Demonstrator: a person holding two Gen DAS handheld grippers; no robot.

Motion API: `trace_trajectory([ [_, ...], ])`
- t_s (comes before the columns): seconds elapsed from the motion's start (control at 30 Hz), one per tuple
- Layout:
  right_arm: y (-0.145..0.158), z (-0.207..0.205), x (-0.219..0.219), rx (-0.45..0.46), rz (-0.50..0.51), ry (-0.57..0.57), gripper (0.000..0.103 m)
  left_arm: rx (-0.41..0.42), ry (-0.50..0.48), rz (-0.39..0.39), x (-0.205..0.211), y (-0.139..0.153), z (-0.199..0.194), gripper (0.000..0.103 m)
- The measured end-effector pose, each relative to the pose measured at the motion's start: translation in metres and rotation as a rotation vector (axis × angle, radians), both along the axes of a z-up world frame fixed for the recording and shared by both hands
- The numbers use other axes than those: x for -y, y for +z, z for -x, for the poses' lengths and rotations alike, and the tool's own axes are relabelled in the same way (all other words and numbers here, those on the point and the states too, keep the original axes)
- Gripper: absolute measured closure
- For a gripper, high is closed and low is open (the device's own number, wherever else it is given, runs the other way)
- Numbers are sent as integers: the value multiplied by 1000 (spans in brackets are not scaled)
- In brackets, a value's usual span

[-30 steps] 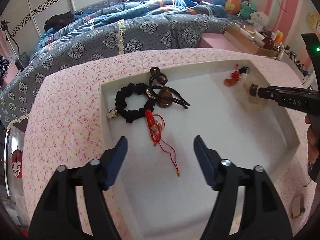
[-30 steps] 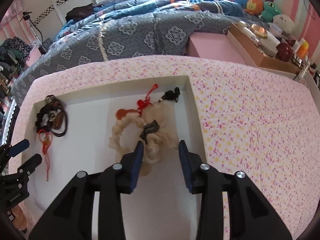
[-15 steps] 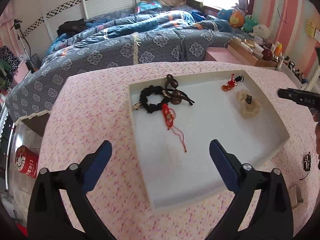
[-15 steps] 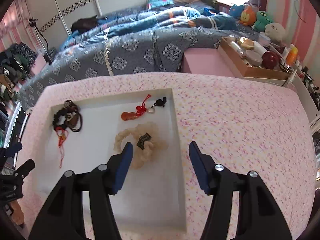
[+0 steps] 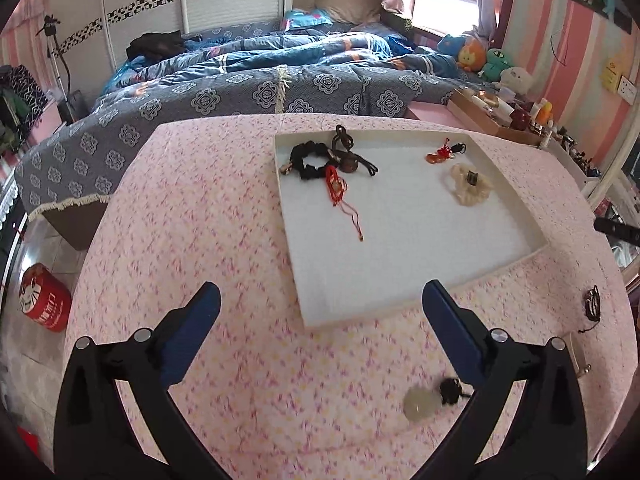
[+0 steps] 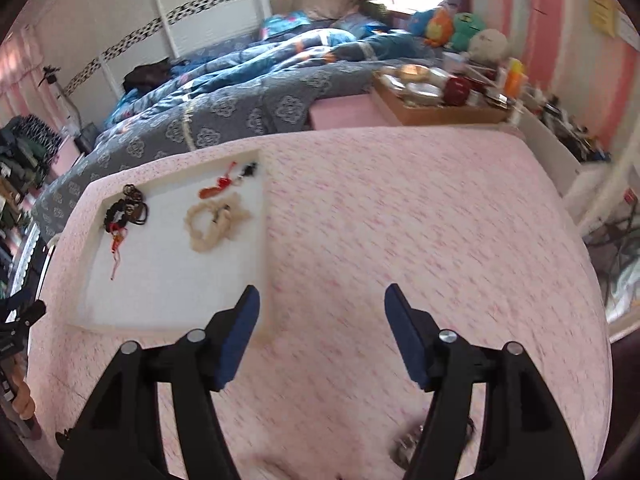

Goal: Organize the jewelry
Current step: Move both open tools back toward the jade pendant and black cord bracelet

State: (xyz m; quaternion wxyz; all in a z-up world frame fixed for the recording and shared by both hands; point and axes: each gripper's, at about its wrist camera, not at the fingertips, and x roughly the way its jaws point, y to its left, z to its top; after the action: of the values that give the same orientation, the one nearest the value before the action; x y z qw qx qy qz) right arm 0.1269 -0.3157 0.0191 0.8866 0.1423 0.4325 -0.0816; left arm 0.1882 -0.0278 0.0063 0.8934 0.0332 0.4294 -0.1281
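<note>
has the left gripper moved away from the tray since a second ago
Yes. The left gripper has pulled back: its fingers were over the white tray interior, and now sit over the tablecloth, short of the tray's near rim.

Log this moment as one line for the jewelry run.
left gripper: open, empty | right gripper: opening, empty | white tray: cream scrunchie, black scrunchie, red cord charm | pale pendant: outside tray, on tablecloth

My desk [image 5: 224, 216], under a pink flowered cloth, carries a white tray [image 5: 472, 280]. Near its front edge lie a pale disc with a black tassel [image 5: 420, 402] and a dark bracelet [image 5: 593, 305].
</note>
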Motion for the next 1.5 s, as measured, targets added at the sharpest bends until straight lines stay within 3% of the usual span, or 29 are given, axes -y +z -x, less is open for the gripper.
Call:
trace_trajectory([
  [0.3, -9, 67, 19, 15, -17, -65, 37, -11, 5, 32, -12, -2, 35, 3],
  [0.53, -18, 93, 17, 20, 1, -71, 37, -18, 5, 7, -9, -8, 55, 3],
  [1.17, -47, 117, 10, -3, 27, -80, 37, -69, -60, 25, 34, -26, 85, 3],
  [1.43, -64, 121, 10, -23, 5, -79, 37, -55, -59, -66, 71, -46, 96, 5],
  [1.5, -67, 122, 10, -27, 3, -79, 37, -49, -77, -85, 80, -51, 100, 13],
])
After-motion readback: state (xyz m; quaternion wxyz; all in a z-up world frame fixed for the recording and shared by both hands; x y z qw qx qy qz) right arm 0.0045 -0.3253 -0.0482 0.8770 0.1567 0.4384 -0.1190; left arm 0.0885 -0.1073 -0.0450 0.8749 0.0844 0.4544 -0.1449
